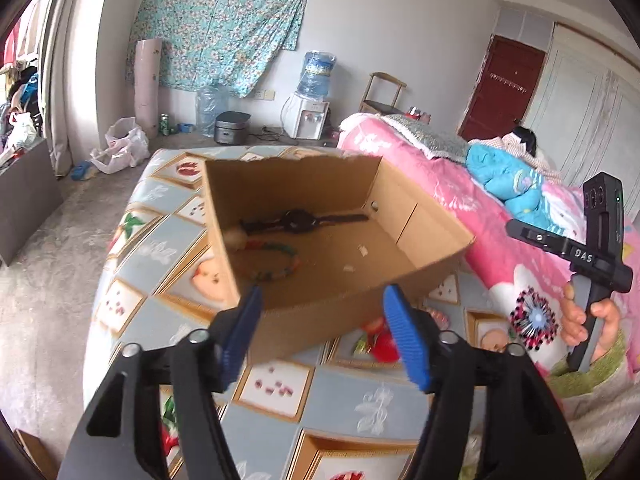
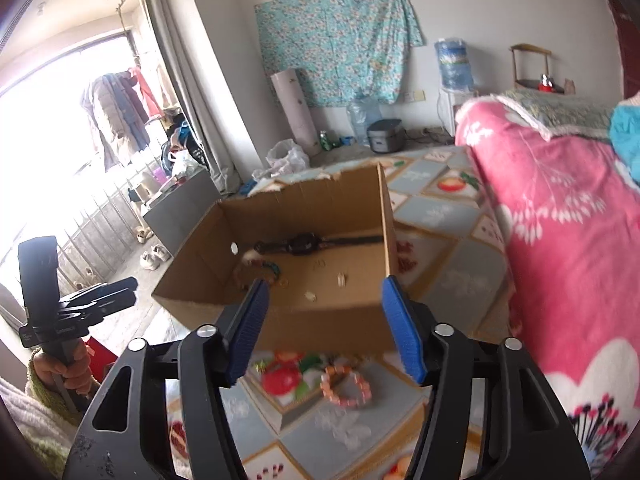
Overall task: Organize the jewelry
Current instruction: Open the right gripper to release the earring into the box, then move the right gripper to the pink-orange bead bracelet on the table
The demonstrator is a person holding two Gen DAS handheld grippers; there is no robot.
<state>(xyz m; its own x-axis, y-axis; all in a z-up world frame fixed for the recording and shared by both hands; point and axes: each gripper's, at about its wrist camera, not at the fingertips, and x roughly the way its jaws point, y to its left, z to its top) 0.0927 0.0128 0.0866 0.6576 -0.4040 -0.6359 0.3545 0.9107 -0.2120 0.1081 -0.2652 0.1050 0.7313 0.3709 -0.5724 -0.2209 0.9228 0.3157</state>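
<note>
Two black plastic grippers with ribbed blue rubber pads, the left gripper [image 1: 322, 322] and the right gripper [image 2: 324, 320], both stand with jaws spread wide and nothing between them, just in front of the open brown corrugated cardboard box [image 1: 424, 216] with its ragged torn rim. On the box floor lie a dark strap wristwatch [image 1: 298, 220] stretched flat, a multicoloured beaded bracelet [image 1: 276, 260] curled in a loop beside it, and a few pale scraps. Outside the box, a chunky pink-and-white beaded bracelet [image 2: 347, 388] rests on the glossy fruit-patterned tablecloth [image 2: 440, 216], near the box's front wall.
</note>
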